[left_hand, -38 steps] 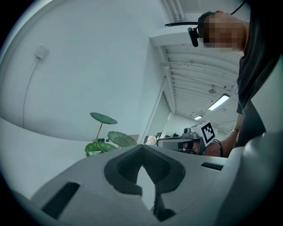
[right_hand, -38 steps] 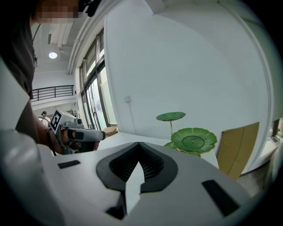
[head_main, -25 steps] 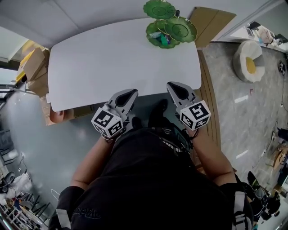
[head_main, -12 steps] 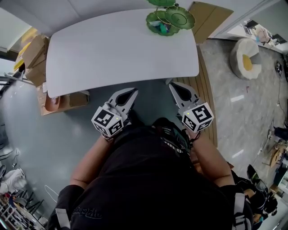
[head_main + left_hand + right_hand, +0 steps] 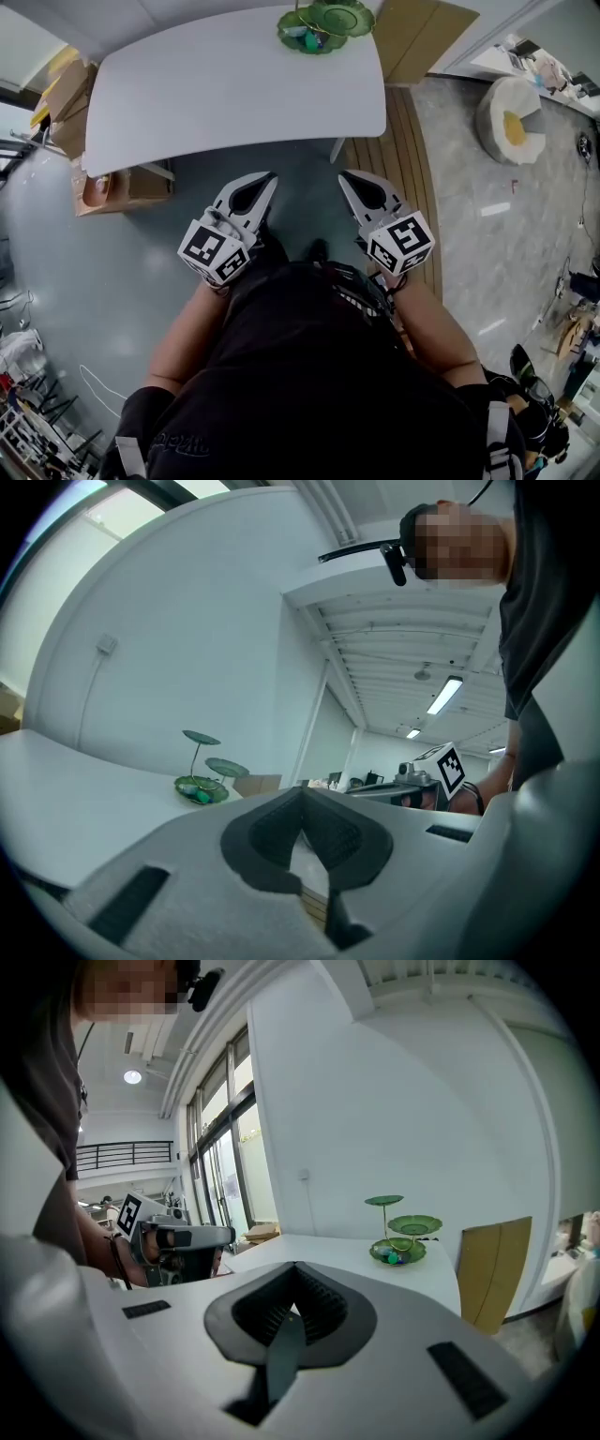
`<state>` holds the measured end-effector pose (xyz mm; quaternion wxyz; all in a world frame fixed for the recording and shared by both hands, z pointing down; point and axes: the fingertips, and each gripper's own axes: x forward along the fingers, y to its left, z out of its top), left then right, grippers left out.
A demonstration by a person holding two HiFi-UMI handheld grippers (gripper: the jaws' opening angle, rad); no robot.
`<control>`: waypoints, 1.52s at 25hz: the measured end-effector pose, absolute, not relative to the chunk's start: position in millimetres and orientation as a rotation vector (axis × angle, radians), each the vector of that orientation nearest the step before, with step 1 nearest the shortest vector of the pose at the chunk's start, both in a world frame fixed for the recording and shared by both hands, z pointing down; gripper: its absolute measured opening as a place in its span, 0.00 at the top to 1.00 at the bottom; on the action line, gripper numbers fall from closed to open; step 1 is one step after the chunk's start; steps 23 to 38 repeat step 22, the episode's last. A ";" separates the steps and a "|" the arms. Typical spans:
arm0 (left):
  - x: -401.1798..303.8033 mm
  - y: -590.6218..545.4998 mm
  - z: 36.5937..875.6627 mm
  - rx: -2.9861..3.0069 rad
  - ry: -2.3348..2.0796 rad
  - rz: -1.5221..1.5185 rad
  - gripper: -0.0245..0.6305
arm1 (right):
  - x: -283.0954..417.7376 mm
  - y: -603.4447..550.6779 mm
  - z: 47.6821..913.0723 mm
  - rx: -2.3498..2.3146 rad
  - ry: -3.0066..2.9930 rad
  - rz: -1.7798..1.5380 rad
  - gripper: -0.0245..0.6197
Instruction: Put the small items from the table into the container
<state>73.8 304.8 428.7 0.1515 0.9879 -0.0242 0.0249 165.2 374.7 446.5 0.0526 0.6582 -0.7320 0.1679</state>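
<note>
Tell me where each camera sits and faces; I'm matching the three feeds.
Head view: on the person's head, looking steeply down at the white oval table, left gripper and right gripper; forearms and dark-clad torso show.
Left gripper view: on the left gripper, looking along its shut jaws across the table to the green tiered leaf-dish stand; torso at right.
Right gripper view: on the right gripper, over its shut jaws toward the stand; a forearm at left.
Shared: both gripper views show stand, table and the other gripper.
</note>
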 end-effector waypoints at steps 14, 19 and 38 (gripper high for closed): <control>87.8 383.4 429.9 2.829 -0.055 0.107 0.95 | 165.2 429.2 443.3 1.930 -2.281 0.504 0.94; 88.4 389.0 427.2 2.825 -0.051 0.093 0.95 | 161.9 433.5 439.5 1.928 -2.300 0.512 0.94; 86.6 393.5 425.2 2.829 -0.059 0.088 0.95 | 159.2 438.0 438.0 1.924 -2.306 0.510 0.94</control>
